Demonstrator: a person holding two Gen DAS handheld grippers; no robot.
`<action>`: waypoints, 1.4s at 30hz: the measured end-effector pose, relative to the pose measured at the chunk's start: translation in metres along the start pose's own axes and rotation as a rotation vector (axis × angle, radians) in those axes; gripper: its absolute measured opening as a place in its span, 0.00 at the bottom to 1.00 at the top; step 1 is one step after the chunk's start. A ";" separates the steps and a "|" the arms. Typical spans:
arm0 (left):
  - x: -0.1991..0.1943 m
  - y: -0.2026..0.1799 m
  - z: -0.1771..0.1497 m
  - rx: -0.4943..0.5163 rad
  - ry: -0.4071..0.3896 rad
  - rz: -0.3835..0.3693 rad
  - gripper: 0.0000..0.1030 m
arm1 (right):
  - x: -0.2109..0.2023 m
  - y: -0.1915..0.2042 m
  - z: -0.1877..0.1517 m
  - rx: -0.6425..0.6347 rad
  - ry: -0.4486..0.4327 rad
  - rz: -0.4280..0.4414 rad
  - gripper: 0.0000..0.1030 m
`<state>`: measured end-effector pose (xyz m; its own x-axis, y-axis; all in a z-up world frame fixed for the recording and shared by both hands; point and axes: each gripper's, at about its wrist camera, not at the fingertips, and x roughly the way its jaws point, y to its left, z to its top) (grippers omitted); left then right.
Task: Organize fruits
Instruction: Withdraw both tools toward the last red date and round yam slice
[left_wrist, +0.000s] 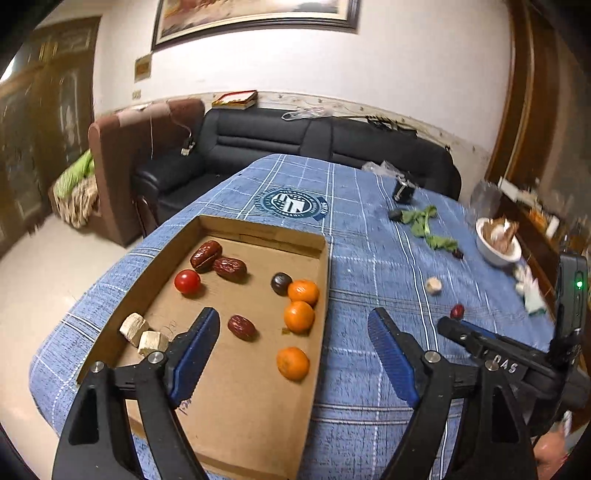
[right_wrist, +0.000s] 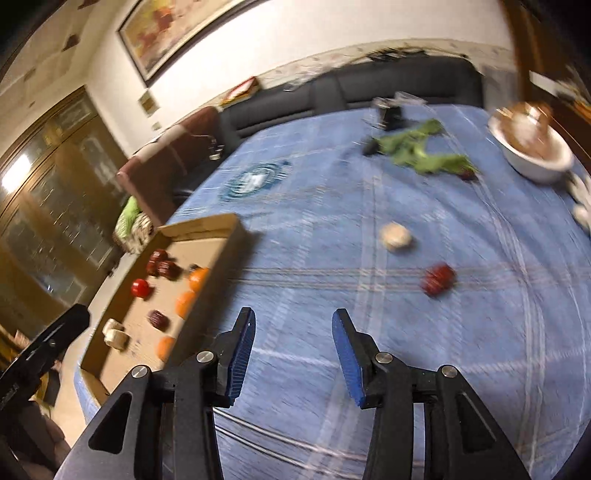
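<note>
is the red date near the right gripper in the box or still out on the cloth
Out. The red date lies on the blue cloth, apart from the cardboard box, ahead of the open, empty right gripper.

A shallow cardboard tray (left_wrist: 325, 273) sits at the tabletop's left edge. It holds three oranges (left_wrist: 299, 316) along its right wall, three wrinkled red dates (left_wrist: 229, 268), a cherry tomato (left_wrist: 187, 281) and a dark round fruit (left_wrist: 280, 283). One loose date (right_wrist: 437, 278) lies on the tabletop's middle.
</note>
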<state>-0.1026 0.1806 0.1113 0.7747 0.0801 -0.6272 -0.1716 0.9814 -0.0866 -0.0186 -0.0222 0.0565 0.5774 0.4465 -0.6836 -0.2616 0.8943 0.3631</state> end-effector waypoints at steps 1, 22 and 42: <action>-0.001 -0.005 -0.002 0.013 0.001 0.003 0.80 | -0.004 -0.011 -0.004 0.022 0.001 -0.013 0.46; 0.004 -0.040 -0.019 0.118 0.055 -0.007 0.80 | -0.020 -0.061 -0.017 0.089 -0.010 -0.070 0.46; 0.042 -0.047 -0.025 0.079 0.156 -0.055 0.79 | -0.029 -0.119 0.002 0.165 -0.033 -0.154 0.46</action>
<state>-0.0771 0.1339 0.0698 0.6765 0.0036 -0.7364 -0.0783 0.9947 -0.0671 -0.0028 -0.1421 0.0346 0.6268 0.3009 -0.7187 -0.0398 0.9336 0.3562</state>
